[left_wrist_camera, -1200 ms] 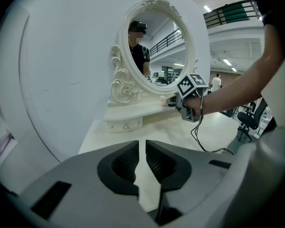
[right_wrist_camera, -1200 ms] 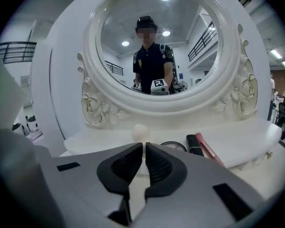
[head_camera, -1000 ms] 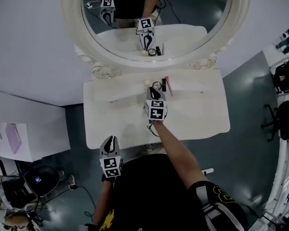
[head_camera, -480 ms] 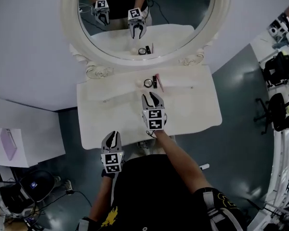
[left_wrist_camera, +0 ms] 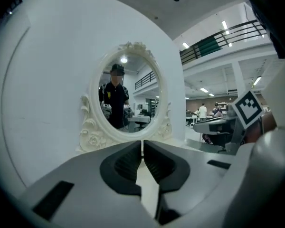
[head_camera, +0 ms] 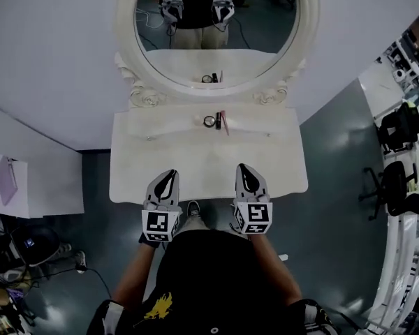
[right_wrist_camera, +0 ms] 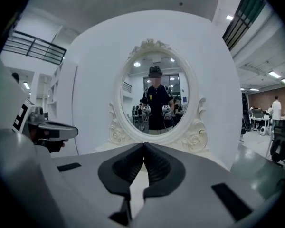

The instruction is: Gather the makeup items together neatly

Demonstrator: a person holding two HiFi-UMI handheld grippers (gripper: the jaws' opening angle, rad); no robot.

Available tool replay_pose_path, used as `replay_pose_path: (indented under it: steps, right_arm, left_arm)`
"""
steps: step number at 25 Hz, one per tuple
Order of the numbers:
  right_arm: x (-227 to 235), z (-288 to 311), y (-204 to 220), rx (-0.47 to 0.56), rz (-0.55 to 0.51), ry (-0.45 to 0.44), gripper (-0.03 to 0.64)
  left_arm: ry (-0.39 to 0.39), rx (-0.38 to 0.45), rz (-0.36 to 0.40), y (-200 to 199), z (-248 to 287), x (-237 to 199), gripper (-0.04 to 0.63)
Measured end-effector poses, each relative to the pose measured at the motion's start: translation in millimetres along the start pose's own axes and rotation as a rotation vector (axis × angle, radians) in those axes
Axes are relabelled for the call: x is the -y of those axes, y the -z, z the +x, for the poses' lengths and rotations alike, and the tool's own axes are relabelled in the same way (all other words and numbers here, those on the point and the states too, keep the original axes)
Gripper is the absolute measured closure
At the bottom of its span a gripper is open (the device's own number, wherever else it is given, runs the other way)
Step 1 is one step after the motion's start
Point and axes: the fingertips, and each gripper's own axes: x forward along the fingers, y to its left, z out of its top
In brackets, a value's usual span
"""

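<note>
The left tongs (head_camera: 169, 175) and the right tongs (head_camera: 244, 168) are side by side over the near edge of the white bench (head_camera: 279, 160). Both point the same way, at the big round mirror (head_camera: 265, 26) at the back.

In its own view, the left tongs (left_wrist_camera: 142, 144) have just been closing. They are almost shut now, with only a thin crack between the two sides, and nothing is in them. The right tongs (right_wrist_camera: 143, 146) have just been closing too. Their sides are pressed together, and nothing is in them.

The makeup items lie in one little bunch on the bare bench top, close to the foot of the mirror. They are out in front of the tongs, about in the middle between the two, and well apart from both. There are three of them. One is a small round thing (head_camera: 209, 121) with a dark rim. It is too small to tell if anything is inside it. Just beside it is one short dark thing (head_camera: 218, 122). Next to that is one thin pink stick (head_camera: 224, 123), on the right tongs' side.

So there are two tongs, one bench, one mirror and three makeup items. The mirror shows the little bunch and both tongs again.
</note>
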Motion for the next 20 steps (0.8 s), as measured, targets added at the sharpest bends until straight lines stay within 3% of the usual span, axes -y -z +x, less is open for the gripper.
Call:
replay_pose_path:
  steps: [4,9,12,20]
  right_arm:
    - [20.4,-65.0,-41.6,0.116,0.025,-0.01,0.601]
    - [41.7,-129.9,-70.0,0.206,0.069,-0.007,0.601]
    - [40.2,-157.6,-80.7,0.248,0.003,0.002,0.601]
    - [26.1,-217.3,-87.9,0.269,-0.058,-0.017,0.601]
  left_arm:
    - [-0.109,0.099,0.043,-53.0,-31.3,27.5,0.578]
    - [-0.11,0.172,0.172,-79.5,-65.9,86.7,0.581]
    - [-0.11,0.244,0.162,-87.4,-85.8,109.8,0.581]
    - [-0.104,0.262,0.126,-97.3,-122.4,139.9,0.581]
